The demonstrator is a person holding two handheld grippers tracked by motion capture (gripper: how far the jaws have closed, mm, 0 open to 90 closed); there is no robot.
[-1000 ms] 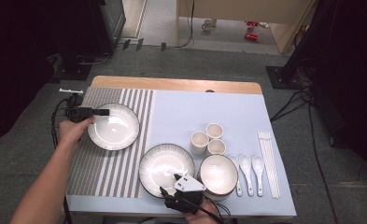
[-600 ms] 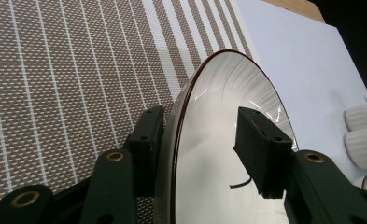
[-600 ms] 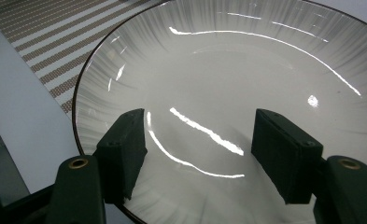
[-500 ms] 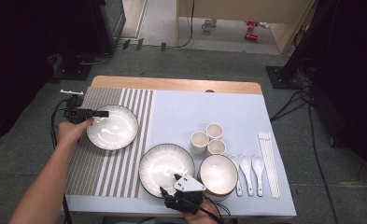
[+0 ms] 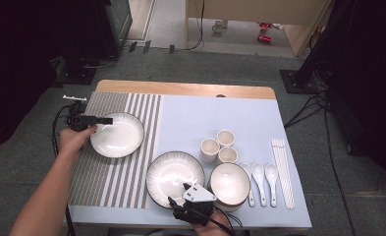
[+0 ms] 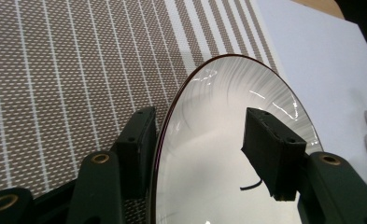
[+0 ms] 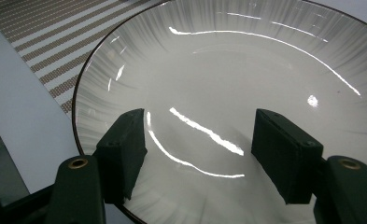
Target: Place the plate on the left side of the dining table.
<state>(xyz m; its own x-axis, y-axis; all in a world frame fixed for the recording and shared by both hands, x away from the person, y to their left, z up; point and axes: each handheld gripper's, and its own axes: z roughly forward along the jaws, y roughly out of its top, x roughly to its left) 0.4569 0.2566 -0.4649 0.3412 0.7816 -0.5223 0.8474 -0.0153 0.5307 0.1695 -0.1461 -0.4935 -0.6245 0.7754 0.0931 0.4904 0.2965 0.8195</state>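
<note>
A white plate with a dark rim lies on the striped placemat at the left. My left gripper reaches over its left rim. Its jaws have just been opening, and the plate's rim stands between them, with the pads loose. In the left gripper view one pad is outside the rim and the other hangs over the plate's inside. A second white plate lies near the front edge. My right gripper hovers open over its near side, gripping nothing.
Right of the second plate are a white bowl, three cups, three spoons and several chopsticks. All lie on a pale blue sheet. The wooden table edge runs along the back.
</note>
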